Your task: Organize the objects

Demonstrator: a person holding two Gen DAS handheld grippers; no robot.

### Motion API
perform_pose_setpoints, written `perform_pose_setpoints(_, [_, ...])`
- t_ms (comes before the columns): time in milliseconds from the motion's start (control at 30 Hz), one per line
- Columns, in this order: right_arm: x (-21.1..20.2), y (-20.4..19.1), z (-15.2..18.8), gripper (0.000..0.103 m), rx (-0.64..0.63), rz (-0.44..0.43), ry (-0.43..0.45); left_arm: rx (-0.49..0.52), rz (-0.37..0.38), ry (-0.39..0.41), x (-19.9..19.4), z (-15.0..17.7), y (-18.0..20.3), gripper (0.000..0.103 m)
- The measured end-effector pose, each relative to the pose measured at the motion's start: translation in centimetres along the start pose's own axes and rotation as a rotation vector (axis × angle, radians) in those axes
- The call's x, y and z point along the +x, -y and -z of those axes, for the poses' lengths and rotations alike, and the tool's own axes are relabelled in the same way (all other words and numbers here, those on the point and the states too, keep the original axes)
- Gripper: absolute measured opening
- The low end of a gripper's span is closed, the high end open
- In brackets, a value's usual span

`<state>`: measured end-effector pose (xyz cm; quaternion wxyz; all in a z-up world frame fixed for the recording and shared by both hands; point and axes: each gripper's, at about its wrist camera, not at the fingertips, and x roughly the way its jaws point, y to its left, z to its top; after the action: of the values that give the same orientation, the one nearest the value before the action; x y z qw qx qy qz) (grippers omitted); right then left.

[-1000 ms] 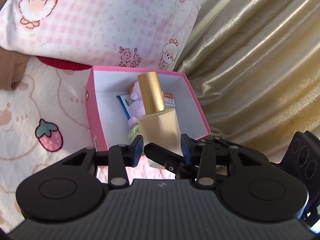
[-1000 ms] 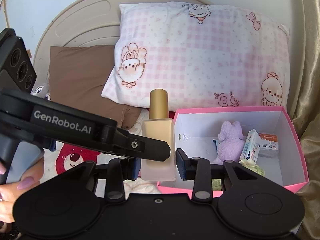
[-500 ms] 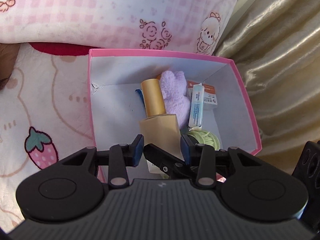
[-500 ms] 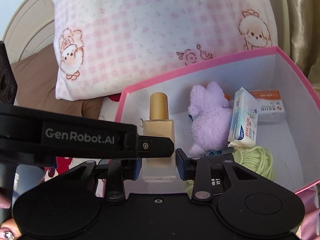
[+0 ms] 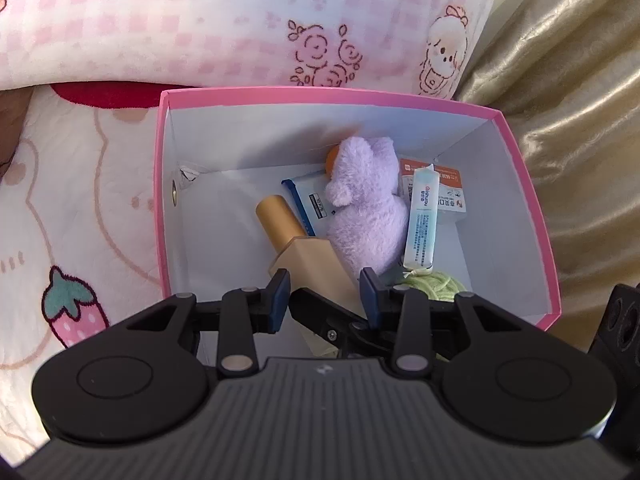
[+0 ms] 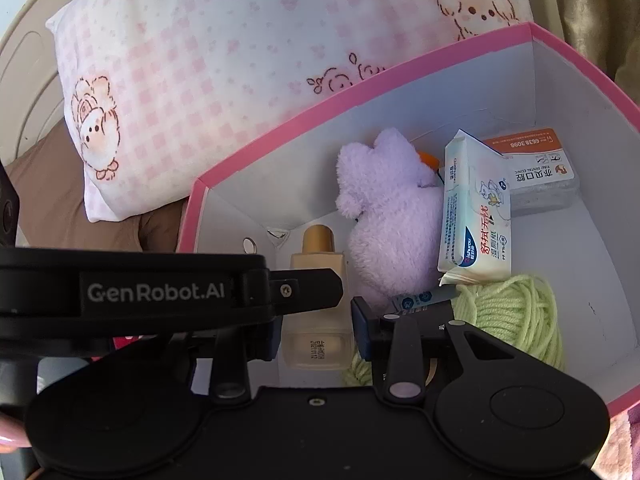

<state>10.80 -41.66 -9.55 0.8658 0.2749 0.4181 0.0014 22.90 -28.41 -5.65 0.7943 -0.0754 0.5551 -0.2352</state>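
**Q:** Where exactly is the bottle point(image 6: 318, 308)?

**A:** Inside the pink box point(image 5: 536, 216), near its left wall, gold cap pointing at the far-left corner — just beside the purple plush toy point(image 6: 390, 220).

**Q:** And the grippers?

**A:** The right gripper point(image 6: 316, 330) clamps the bottle's base. The left gripper point(image 5: 324, 292) straddles it, jaws narrow; whether it presses cannot be told.

**Q:** How best to finish?

**A:** Probably settle the base on the box floor, then release gently — clear of the green yarn point(image 6: 516, 316).
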Motion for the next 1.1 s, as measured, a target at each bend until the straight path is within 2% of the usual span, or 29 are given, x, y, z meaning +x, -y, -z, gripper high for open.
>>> perform_pose_setpoints(133, [0.4, -0.5, 0.2, 0.040, -0.061, 0.054, 0.004, -0.030, -0.011, 0.048, -0.7, -0.3, -0.4, 0.034])
perform_pose_setpoints(200, [0.8, -0.7, 0.1, 0.040, -0.071, 0.062, -0.008, -0.032, 0.011, 0.044, -0.8, -0.5, -0.7, 0.035])
perform_pose_setpoints(300, [1.4, -1.6, 0.1, 0.040, -0.118, 0.101, -0.027, -0.033, -0.005, 0.058, -1.2, -0.6, -1.1, 0.034])
perform_pose_setpoints(533, [2.7, -3.0, 0.1, 0.041, -0.175, 0.177, -0.052, -0.077, 0.037, 0.084, -3.4, -0.3, -1.9, 0.034])
perform_pose_setpoints(567, [2.3, -3.2, 0.2, 0.041, -0.189, 0.170, -0.039, -0.080, 0.038, 0.084, -3.8, -0.1, -2.0, 0.034])
perform_pose_setpoints(633, [0.9, -3.9, 0.6, 0.048, -0.225, 0.155, -0.013, -0.085, 0.052, 0.083, -4.6, 0.2, -2.2, 0.034])
perform_pose_setpoints(700, [-0.4, -4.4, 1.2, 0.048, -0.260, 0.169, 0.007, -0.093, 0.065, 0.089, -5.7, 0.7, -2.4, 0.034])
perform_pose_setpoints(767, [-1.4, -4.7, 2.0, 0.048, -0.277, 0.186, 0.003, -0.089, 0.064, 0.134, -7.2, 1.6, -2.7, 0.043])
perform_pose_setpoints(867, [-3.5, -5.4, 3.4, 0.049, -0.300, 0.153, -0.003, -0.083, 0.021, 0.167, -9.7, 3.1, -3.4, 0.048])
perform_pose_setpoints(1100, [-7.7, -8.0, 5.7, 0.052, -0.361, 0.111, 0.022, -0.051, -0.039, 0.151, -14.3, 6.2, -4.8, 0.053])
